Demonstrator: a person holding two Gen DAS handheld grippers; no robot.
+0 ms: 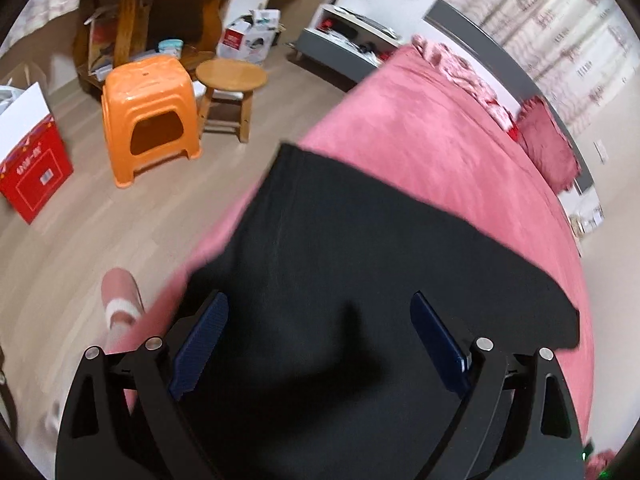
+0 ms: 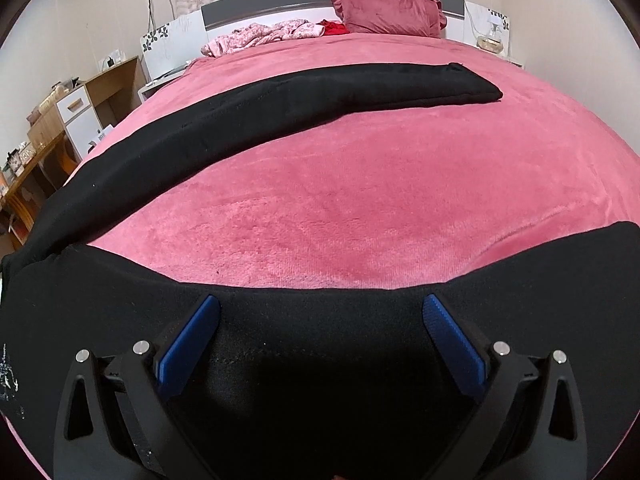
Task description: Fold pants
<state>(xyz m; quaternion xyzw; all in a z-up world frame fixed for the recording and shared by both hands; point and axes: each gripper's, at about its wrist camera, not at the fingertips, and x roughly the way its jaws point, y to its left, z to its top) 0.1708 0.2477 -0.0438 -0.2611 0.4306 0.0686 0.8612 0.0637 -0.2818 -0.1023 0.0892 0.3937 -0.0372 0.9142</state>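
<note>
Black pants (image 1: 360,248) lie spread on a pink bed cover (image 1: 420,128). In the right wrist view one pant leg (image 2: 280,96) stretches across the bed toward the far right, and the other part (image 2: 320,340) lies under the gripper near the front edge. My left gripper (image 1: 320,308) is open just above the black fabric, blue pads (image 1: 204,344) apart. My right gripper (image 2: 320,312) is open above the near part of the pants, blue pads (image 2: 188,344) wide apart. Neither holds cloth.
An orange plastic stool (image 1: 148,116), a round wooden stool (image 1: 232,80) and a red box (image 1: 32,176) stand on the floor left of the bed. A pink slipper (image 1: 120,300) lies by the bed edge. A red pillow (image 2: 392,12) and crumpled pink cloth (image 2: 264,34) lie at the headboard.
</note>
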